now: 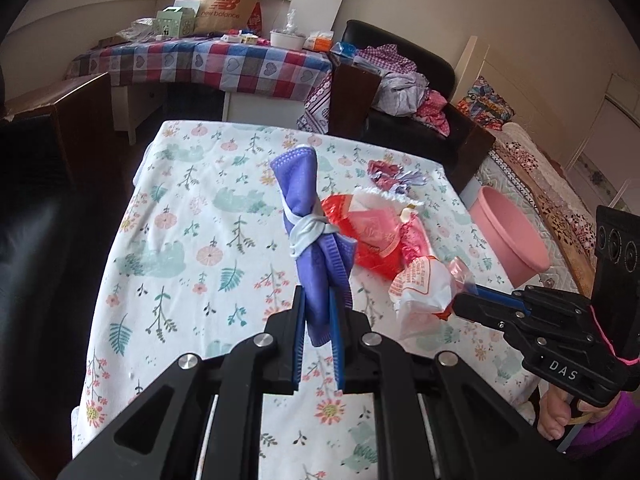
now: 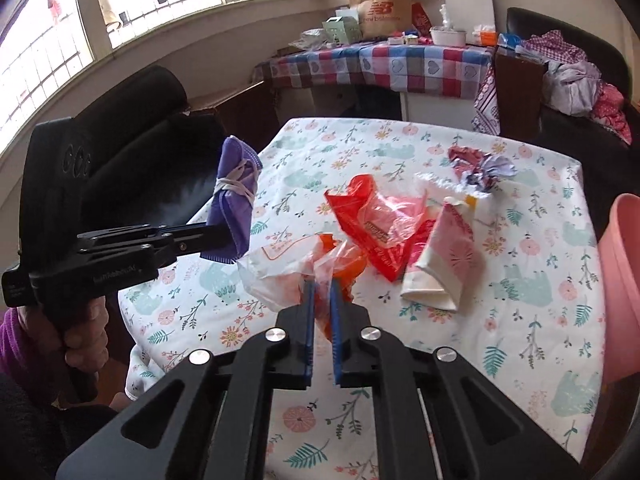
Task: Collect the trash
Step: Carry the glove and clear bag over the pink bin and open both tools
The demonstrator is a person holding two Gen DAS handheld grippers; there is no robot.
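Observation:
My left gripper (image 1: 318, 300) is shut on a folded purple face mask (image 1: 310, 216) tied with its white straps, held above the floral table; it also shows in the right wrist view (image 2: 236, 196). My right gripper (image 2: 322, 286) is shut on a white and orange plastic wrapper (image 2: 276, 276), seen too in the left wrist view (image 1: 424, 288). On the table lie a red plastic bag (image 2: 372, 220), a pink and white tube (image 2: 444, 256) and a crumpled red and purple wrapper (image 2: 480, 166).
A pink bin (image 1: 508, 236) stands off the table's right edge, also in the right wrist view (image 2: 624, 280). The floral tablecloth (image 1: 192, 216) covers the table. A black chair (image 2: 152, 152) is on the left, a cluttered checked table (image 1: 224, 60) behind.

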